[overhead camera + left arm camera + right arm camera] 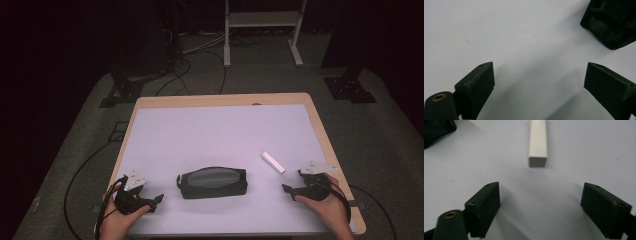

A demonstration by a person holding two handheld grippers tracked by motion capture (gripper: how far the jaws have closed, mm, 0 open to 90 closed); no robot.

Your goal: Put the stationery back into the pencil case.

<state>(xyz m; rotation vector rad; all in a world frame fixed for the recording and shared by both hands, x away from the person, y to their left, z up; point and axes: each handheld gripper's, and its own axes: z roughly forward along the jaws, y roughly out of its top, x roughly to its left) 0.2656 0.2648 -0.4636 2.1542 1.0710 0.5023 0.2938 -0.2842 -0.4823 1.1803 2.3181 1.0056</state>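
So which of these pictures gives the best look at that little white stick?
The right gripper view: the white stick lies just ahead of the open jaws, close enough to show its square end and a seam like a cap's. The high view shows it small, between the black pouch and the right gripper.

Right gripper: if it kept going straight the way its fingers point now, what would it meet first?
Most likely the white stick, lying end-on just ahead of the open right gripper, with bare table between them.

place: lab | signs: dark room, floor cables (200, 50), metal stand (262, 30), table (220, 100)
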